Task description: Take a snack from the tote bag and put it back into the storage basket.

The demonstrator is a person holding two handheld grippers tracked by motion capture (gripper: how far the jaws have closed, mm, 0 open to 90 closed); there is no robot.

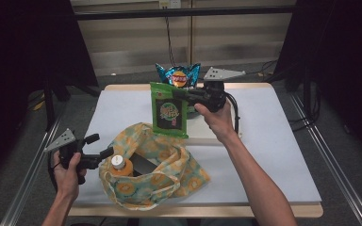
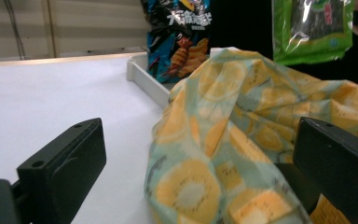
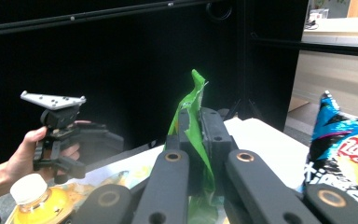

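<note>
Right gripper (image 1: 181, 94): clamped on green snack bag (image 1: 169, 110); left gripper (image 1: 104, 146): jaws spread wide, nothing pinched.

Detail: R jaws pinch the green bag's upper edge, bag hangs upright above the table (image 1: 273, 141), just in front of the blue chip bag (image 1: 178, 75) standing in a white tray (image 2: 144, 81). L gripper sits at the near-left rim of the yellow-print tote bag (image 1: 169, 169), fabric between its jaws w/o contact. Orange bottle w/ white cap (image 1: 120, 165) stands inside the tote mouth.

White-topped table (image 1: 273, 141) on grey floor (image 1: 344, 155), slatted beige wall (image 1: 245, 42) behind, black curtains (image 1: 23, 56) both sides, dim light
</note>
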